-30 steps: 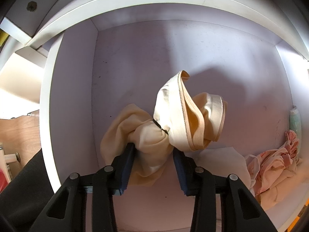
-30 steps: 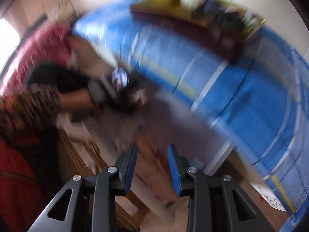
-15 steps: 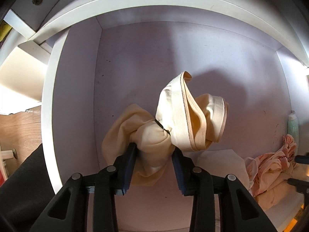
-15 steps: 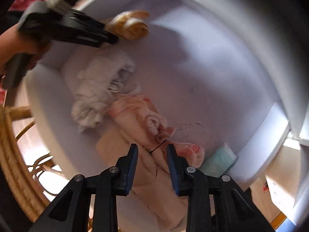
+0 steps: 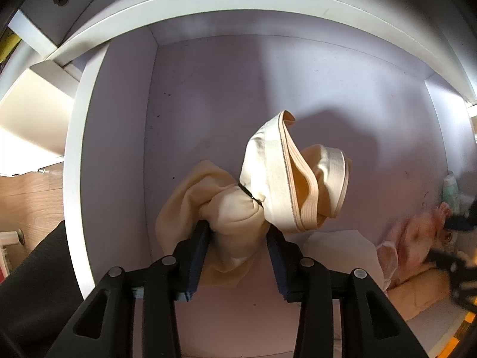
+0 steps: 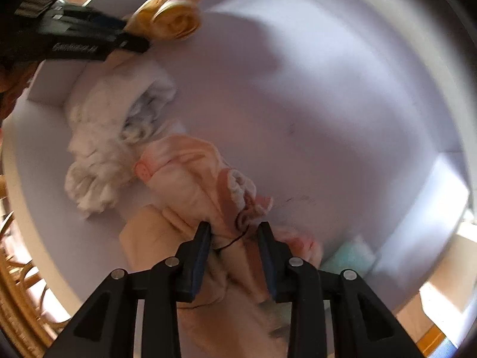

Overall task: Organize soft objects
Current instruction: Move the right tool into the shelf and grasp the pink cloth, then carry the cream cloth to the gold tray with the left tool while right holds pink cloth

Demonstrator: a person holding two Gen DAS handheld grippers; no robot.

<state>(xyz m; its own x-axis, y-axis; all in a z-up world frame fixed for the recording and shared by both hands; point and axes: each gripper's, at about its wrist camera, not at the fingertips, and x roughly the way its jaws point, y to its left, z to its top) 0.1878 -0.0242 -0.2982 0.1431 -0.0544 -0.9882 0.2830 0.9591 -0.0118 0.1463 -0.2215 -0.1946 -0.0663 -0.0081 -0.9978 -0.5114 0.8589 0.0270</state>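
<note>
- Left tongs [image 5: 238, 238]: narrow, pads pressed on the tied waist of a cream cloth bundle [image 5: 235, 208]; a black band cinches it, a ribbed beige cuff flares above.
- The left jaws have just been easing a little wider, the bundle between them and seemingly gripped.
- Right tongs [image 6: 234, 240]: narrow, straddling a pink-and-peach tied garment [image 6: 202, 179]; pads look to touch it, firm grip unclear through blur.
- Setting: white drawer [image 5: 74, 179], both bundles inside; a white fluffy cloth [image 6: 98, 137] lies just beside the pink one.
- Step, my reading: placing bundles in the drawer.
- Next calls for setting the cream bundle down, opening cleanly and lifting clear of loose folds.
</note>
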